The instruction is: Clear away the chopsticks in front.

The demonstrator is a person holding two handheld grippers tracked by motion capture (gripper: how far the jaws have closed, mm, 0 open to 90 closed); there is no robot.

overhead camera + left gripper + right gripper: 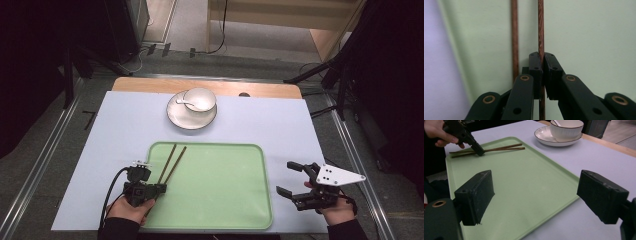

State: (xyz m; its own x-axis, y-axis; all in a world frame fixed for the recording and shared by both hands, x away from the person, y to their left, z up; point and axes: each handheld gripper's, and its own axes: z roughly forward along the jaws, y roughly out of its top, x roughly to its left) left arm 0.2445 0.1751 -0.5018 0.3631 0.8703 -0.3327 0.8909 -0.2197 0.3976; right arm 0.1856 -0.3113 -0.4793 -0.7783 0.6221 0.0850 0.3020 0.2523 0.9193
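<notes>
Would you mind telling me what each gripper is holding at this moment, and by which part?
The left gripper is shut on one chopstick, gripping its shaft near the person's end. The right gripper is open, holding nothing.

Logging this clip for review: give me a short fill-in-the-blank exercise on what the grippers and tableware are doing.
1. The left gripper has its jaws shut on one ____.
2. Both chopsticks lie on the ____ tray.
3. The right gripper has its jaws ____.
4. The bowl stands on a white ____.

Missing words: chopstick; green; open; plate
</notes>
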